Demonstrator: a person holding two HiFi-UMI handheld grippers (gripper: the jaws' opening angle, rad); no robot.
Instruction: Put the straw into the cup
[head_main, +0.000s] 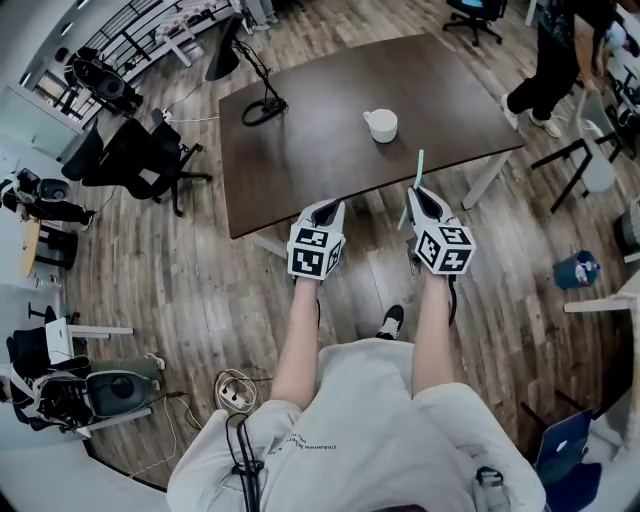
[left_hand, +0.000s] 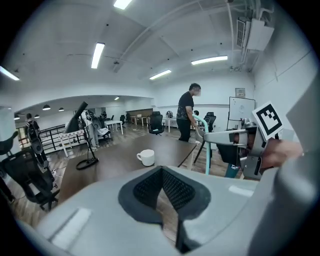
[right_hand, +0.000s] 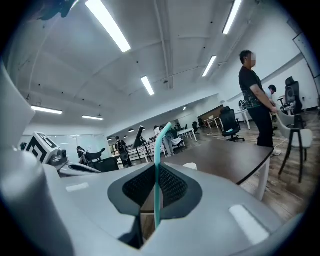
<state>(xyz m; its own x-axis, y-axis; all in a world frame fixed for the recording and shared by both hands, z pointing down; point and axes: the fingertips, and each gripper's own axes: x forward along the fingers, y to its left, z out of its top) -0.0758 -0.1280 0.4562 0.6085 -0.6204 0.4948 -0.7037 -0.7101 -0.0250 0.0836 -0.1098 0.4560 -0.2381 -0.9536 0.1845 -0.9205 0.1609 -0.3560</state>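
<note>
A white cup (head_main: 381, 125) stands on the dark brown table (head_main: 330, 150), right of its middle; it also shows in the left gripper view (left_hand: 147, 157). My right gripper (head_main: 418, 196) is shut on a teal straw (head_main: 414, 185), which sticks up between the jaws (right_hand: 158, 170) near the table's front edge. My left gripper (head_main: 322, 212) hangs beside it at the front edge, jaws closed together with nothing between them (left_hand: 161, 187). Both grippers are well short of the cup.
A black cable loop (head_main: 262, 108) lies on the table's left part. Office chairs (head_main: 140, 155) stand to the left. A person (head_main: 560, 50) stands at the table's far right corner, next to a white chair (head_main: 597, 150). Wooden floor lies below me.
</note>
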